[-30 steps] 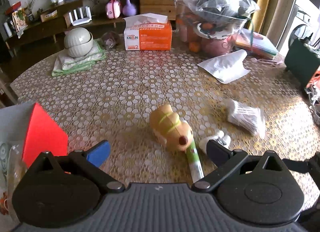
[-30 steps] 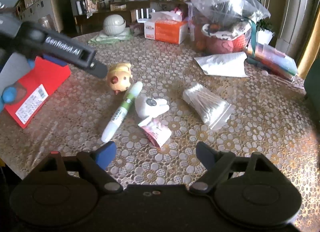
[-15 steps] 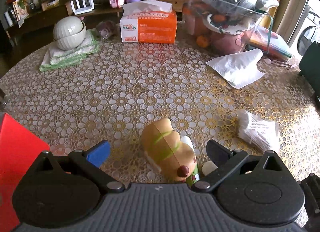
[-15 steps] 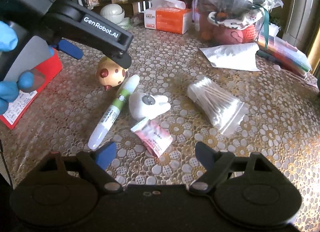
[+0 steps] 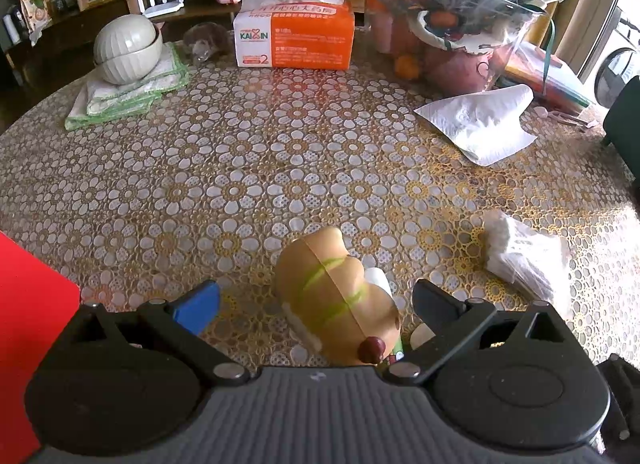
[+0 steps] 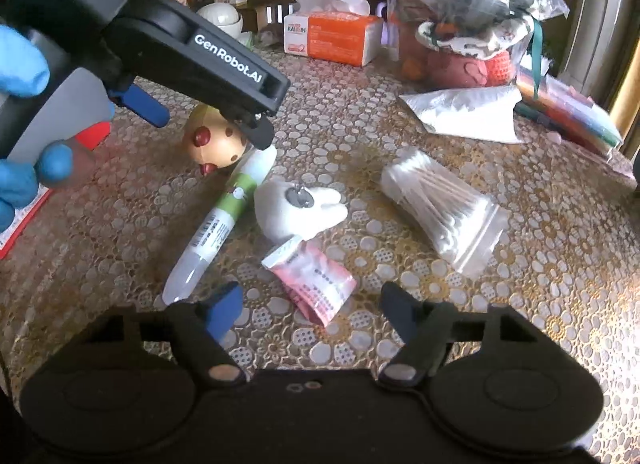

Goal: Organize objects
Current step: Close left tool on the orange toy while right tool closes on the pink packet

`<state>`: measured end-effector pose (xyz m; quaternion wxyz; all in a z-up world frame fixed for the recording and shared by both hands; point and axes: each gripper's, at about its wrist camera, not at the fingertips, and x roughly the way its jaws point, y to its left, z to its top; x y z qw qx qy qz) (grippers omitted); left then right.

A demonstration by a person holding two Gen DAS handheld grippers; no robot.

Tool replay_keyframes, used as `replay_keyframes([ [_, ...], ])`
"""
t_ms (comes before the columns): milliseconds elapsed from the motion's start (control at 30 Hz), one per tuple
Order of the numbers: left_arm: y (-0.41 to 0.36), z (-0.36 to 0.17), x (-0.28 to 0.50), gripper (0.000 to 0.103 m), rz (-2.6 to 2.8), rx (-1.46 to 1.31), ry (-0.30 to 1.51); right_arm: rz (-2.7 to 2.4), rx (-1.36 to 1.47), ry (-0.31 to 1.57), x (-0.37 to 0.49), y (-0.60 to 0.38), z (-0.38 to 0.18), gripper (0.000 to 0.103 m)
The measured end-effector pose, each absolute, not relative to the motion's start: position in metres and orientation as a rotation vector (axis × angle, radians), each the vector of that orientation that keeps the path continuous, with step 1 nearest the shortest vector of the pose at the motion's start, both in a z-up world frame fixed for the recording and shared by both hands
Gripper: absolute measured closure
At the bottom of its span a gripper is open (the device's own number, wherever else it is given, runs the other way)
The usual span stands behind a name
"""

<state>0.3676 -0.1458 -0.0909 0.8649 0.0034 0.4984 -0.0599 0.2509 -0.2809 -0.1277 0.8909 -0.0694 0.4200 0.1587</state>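
Small clutter lies on a round tabletop (image 5: 280,152) under a gold-and-white floral lace cover. From the left: a flat red box (image 5: 28,304) at the edge, then a tan, green-striped animal-shaped toy (image 5: 336,304) standing between the spread fingers of the left tongs (image 5: 316,304), neither pad touching it. Just beside the toy lies a green-and-white marker pen (image 6: 224,220), then a white plush figure (image 6: 296,208), a pink foil sachet (image 6: 316,280) and a clear bag of cotton swabs (image 6: 436,208). The right tongs (image 6: 312,312) hover low over the sachet, their jaws closing with nothing pinched between them. A blue-gloved hand (image 6: 20,112) holds the left tool. Farther back sit stacked grey bowls (image 5: 126,48) on folded green-edged cloths, an orange tissue box (image 5: 294,40), a white paper napkin (image 5: 484,120) and a plastic-wrapped fruit basket (image 5: 460,24). Behind the table a dark wooden shelf (image 5: 120,4) carries ornaments.
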Motion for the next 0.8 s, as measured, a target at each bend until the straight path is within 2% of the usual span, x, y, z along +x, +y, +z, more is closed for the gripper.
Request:
replay_keyframes([
  [167,-0.145,-0.091,0.366,0.004,-0.136,0.003,1.037,0.339,-0.156,0.864,0.25,-0.279,-0.125,0.057],
  [267,-0.146,-0.091,0.364,0.015,-0.146,0.005,1.038,0.342,-0.154,0.865,0.249,-0.279,-0.125,0.067],
  [400,-0.145,-0.09,0.361,0.044,-0.165,-0.006,1.05,0.329,-0.163,0.869,0.247,-0.278,-0.124,0.07],
  [433,-0.145,-0.09,0.36,0.049,-0.169,-0.001,1.053,0.324,-0.164,0.872,0.246,-0.277,-0.124,0.071],
  [800,-0.123,-0.077,0.332,0.051,-0.18,-0.016,1.042,0.308,-0.104,0.896,0.226,-0.275,-0.105,0.074],
])
